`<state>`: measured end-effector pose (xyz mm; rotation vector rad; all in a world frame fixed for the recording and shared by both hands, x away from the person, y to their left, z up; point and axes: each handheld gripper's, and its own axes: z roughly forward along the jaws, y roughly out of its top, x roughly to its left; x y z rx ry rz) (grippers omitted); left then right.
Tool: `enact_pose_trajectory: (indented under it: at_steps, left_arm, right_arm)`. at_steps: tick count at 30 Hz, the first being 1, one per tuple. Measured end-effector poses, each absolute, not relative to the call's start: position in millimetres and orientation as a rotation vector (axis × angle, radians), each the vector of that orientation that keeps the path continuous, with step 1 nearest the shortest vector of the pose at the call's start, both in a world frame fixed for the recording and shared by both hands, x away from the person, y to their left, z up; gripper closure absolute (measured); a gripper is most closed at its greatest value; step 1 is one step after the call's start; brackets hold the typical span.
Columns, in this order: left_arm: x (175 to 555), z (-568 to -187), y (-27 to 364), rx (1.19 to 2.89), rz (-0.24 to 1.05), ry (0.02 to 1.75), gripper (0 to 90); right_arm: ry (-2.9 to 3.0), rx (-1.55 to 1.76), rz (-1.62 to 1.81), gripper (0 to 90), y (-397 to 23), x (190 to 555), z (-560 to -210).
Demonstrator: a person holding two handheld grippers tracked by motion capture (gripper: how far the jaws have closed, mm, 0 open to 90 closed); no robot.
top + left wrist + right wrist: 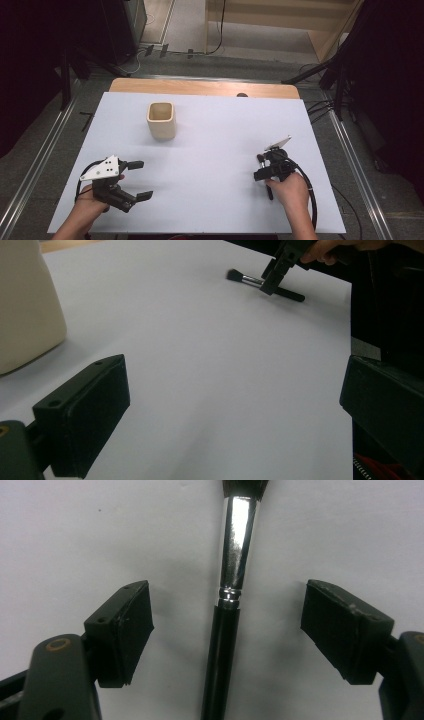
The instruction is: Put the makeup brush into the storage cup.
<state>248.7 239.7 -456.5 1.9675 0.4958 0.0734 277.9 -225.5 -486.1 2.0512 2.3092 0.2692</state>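
Observation:
A makeup brush (231, 575) with a black handle, silver ferrule and dark bristles lies flat on the white table sheet (210, 150). My right gripper (227, 615) hangs directly over it, open. One jaw stands on each side of the handle, with a clear gap between each pad and the brush. In the high view the right gripper (263, 172) is at the right front, above the brush (270, 192). My left gripper (140, 180) rests at the left front, open and empty. It points across the table toward the brush (287, 293) and the right gripper (279, 269).
A beige square cup (161, 120) stands upright at the back left of the sheet, close to the left gripper view's left edge (25, 305). A strip of the wooden tabletop (200, 87) shows beyond the sheet's far edge. Cables trail off both grippers.

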Motion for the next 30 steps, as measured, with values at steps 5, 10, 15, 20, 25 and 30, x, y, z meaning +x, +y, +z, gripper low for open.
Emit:
enact_pose_trajectory:
  at_steps: [5, 10, 15, 20, 25, 30]
  left_arm:
    - [248.2, -455.2, 239.9, 1.956, 0.069, 0.491, 0.5]
    - [248.4, -455.3, 240.4, 1.956, 0.07, 0.493, 0.5]
    - [248.2, -455.3, 239.8, 1.957, 0.071, 0.493, 0.5]
    - [248.3, -455.2, 240.5, 1.959, 0.072, 0.493, 0.5]
    - [248.3, -455.5, 239.9, 1.958, 0.071, 0.494, 0.5]
    - [248.2, -454.9, 240.2, 1.956, 0.068, 0.49, 0.5]
  right_arm:
    - [2.293, 2.036, 0.238, 28.4, -221.9, 276.8, -487.5]
    - [2.258, 2.055, 0.184, 38.2, -219.0, 275.5, -485.8]
    - [2.269, 2.068, 0.161, 47.9, -217.5, 274.7, -483.9]
    - [2.275, 2.071, 0.153, 59.0, -215.6, 273.9, -482.5]
    - [2.281, 2.079, 0.152, 69.8, -216.7, 273.1, -481.6]
    - [2.273, 2.098, 0.164, 78.8, -218.4, 272.9, -481.5]
